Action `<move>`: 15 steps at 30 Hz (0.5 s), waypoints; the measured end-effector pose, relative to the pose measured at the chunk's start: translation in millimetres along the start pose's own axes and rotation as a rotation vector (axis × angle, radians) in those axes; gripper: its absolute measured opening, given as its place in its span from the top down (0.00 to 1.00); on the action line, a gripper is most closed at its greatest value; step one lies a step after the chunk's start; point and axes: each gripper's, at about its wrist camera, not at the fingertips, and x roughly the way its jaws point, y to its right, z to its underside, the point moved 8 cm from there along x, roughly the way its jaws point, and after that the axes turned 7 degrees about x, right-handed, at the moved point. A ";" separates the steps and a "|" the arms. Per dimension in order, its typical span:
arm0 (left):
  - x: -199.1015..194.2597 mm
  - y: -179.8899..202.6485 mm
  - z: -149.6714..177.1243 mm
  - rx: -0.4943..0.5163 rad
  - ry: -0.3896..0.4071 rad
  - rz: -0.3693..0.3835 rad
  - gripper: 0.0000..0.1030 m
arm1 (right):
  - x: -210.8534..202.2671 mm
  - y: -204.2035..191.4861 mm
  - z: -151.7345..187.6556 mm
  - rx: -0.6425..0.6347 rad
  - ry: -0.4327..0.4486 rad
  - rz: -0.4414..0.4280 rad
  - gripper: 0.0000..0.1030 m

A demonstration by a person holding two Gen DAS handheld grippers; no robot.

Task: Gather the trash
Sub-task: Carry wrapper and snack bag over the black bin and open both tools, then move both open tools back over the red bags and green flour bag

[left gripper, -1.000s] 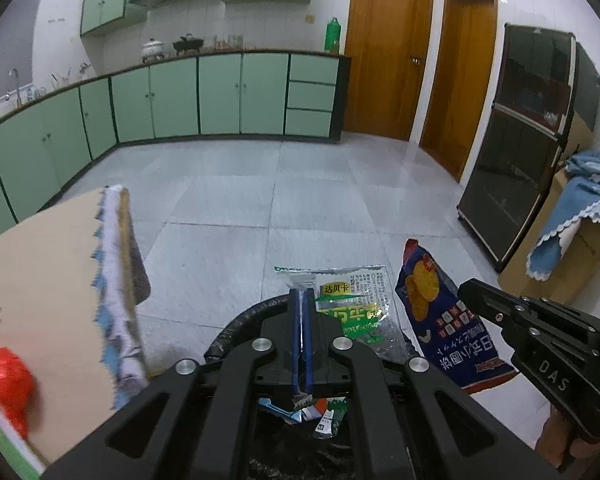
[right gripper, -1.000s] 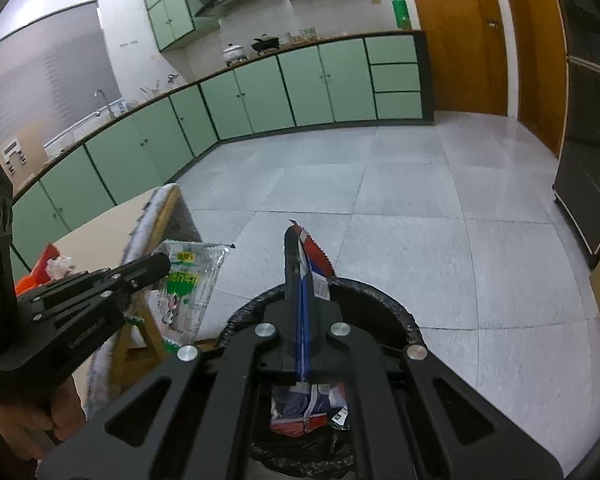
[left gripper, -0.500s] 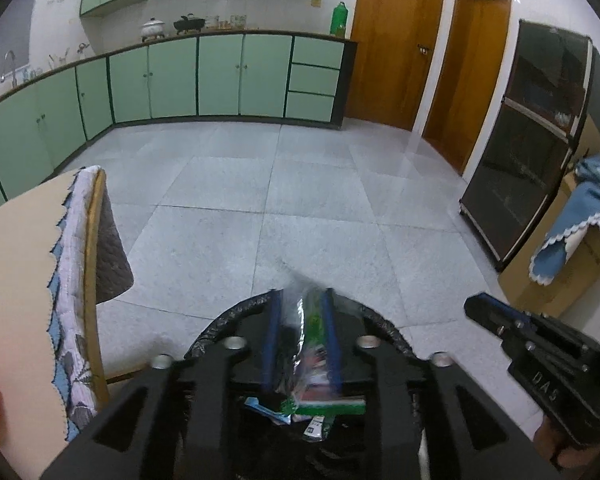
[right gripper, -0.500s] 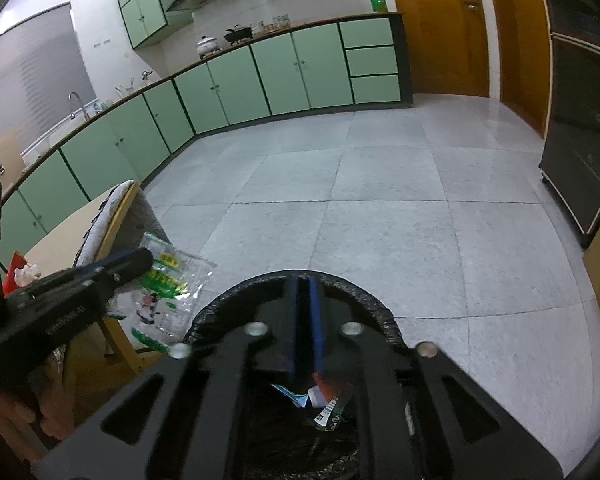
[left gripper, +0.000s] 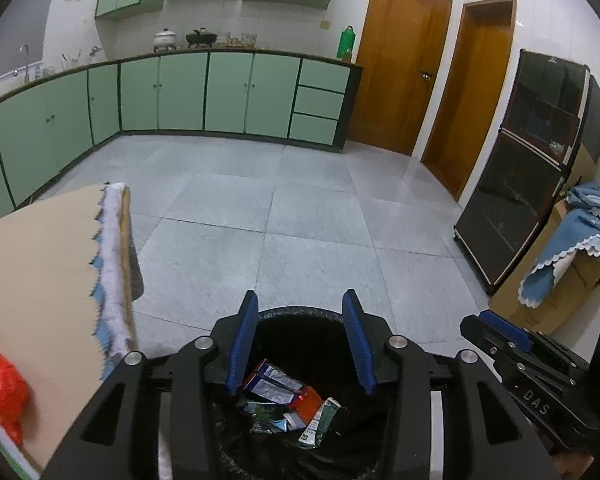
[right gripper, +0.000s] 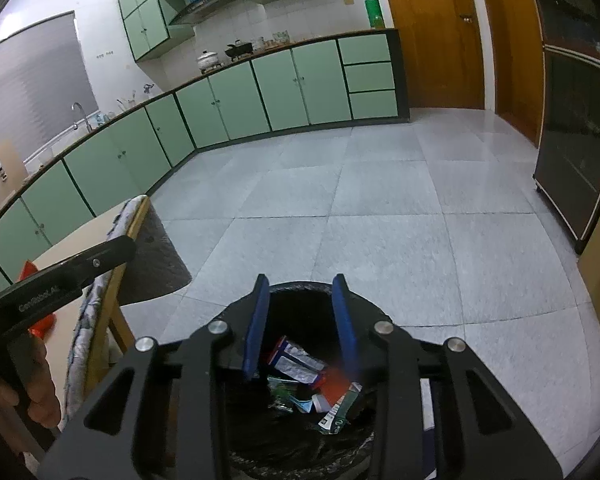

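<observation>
A black-lined trash bin (left gripper: 300, 312) stands on the floor right under both grippers. Several wrappers (left gripper: 284, 396) lie at its bottom, among them a blue-and-white pack and an orange one. My left gripper (left gripper: 300, 297) hangs over the rim, its blue-padded jaws opening with nothing between them. The right gripper (right gripper: 300, 280) is over the same bin (right gripper: 300, 287), jaws also opening and empty, with the wrappers (right gripper: 304, 376) below. Each wrist view catches the other gripper at its edge: the right gripper (left gripper: 496, 332) and the left gripper (right gripper: 112, 252).
A beige table (left gripper: 40, 260) with a patterned cloth edge stands left of the bin, a red bag (left gripper: 0, 392) on it. A dark cabinet (left gripper: 520, 184) and a cardboard box (left gripper: 572, 276) draped in blue cloth stand right. Grey tiled floor (left gripper: 320, 220) runs to green cupboards.
Both grippers went from shut to parted. The green wrapper left my left gripper and the blue snack bag left my right; both now lie in the bin.
</observation>
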 end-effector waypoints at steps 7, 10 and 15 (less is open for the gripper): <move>-56.7 -27.4 10.3 -0.005 0.057 -0.054 0.43 | -32.7 -30.0 -0.7 -0.017 0.046 -0.033 0.24; -82.7 -47.0 15.6 -0.011 0.079 -0.090 0.37 | -46.0 -50.4 1.9 -0.034 0.055 -0.054 0.13; -132.4 -92.1 38.0 -0.027 0.104 -0.186 0.32 | -60.0 -91.0 15.0 -0.072 0.044 -0.102 0.10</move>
